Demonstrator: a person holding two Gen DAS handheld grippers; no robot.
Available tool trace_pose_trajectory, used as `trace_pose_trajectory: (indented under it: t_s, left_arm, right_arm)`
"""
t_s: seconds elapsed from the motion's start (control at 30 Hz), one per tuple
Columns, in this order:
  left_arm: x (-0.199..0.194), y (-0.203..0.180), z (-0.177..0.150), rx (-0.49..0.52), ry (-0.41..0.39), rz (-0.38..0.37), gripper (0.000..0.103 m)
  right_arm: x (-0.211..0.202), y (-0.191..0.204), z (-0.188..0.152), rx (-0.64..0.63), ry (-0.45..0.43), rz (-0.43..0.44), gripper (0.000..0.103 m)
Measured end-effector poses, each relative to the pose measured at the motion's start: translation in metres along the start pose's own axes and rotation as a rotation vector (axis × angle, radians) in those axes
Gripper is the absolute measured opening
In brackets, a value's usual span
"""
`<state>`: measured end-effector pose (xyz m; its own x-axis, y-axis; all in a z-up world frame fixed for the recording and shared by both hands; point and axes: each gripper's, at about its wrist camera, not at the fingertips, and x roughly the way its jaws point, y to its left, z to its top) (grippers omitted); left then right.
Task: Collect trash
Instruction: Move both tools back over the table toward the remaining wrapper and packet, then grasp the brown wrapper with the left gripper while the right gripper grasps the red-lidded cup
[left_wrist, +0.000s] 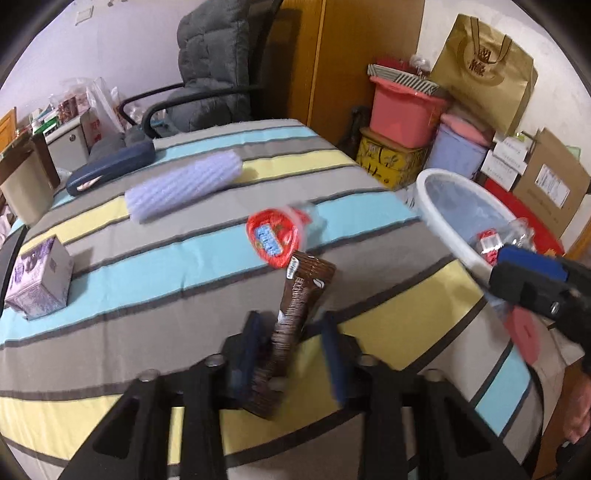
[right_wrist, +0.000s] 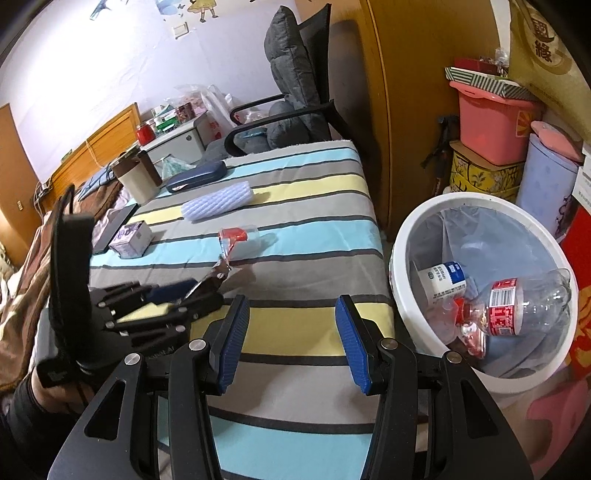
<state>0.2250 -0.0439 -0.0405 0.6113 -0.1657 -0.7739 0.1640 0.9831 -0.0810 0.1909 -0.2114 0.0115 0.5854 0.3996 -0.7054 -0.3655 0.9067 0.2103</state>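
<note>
Table with bin off its right edge.
On table (right_wrist: 303, 206): wrapper (left_wrist: 295, 314) near front edge, cup (left_wrist: 275, 236) just behind it, roll (left_wrist: 183, 188) further back, case (left_wrist: 110, 168) toward far left corner, carton (left_wrist: 38, 280) at left edge. Bin (right_wrist: 402, 236) (bottle (right_wrist: 517, 310) inside) beside right edge.

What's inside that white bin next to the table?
The white bin has a bluish liner holding a crushed clear bottle with a red label and a white container with a blue label. Anything beneath them is hidden.
</note>
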Motion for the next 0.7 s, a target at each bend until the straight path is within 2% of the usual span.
trace_pose_trajectory:
  t_s: [0.07,0.43,0.7]
  left_arm:
    - [-0.004,0.003,-0.003,-0.017,0.004,-0.011,0.015]
    - [-0.044,0.033,-0.024,-0.157,-0.06,0.005,0.014]
    - [-0.058,0.051,-0.025,-0.201,-0.089,0.02,0.014]
  right_arm:
    - [0.0,0.0,0.0,-0.001,0.002,0.003,0.051]
    - [0.005,0.018,0.008,-0.063,0.003,0.054,0.051]
    - [0.037,0.039,0.022,-0.153,0.041,0.112,0.051]
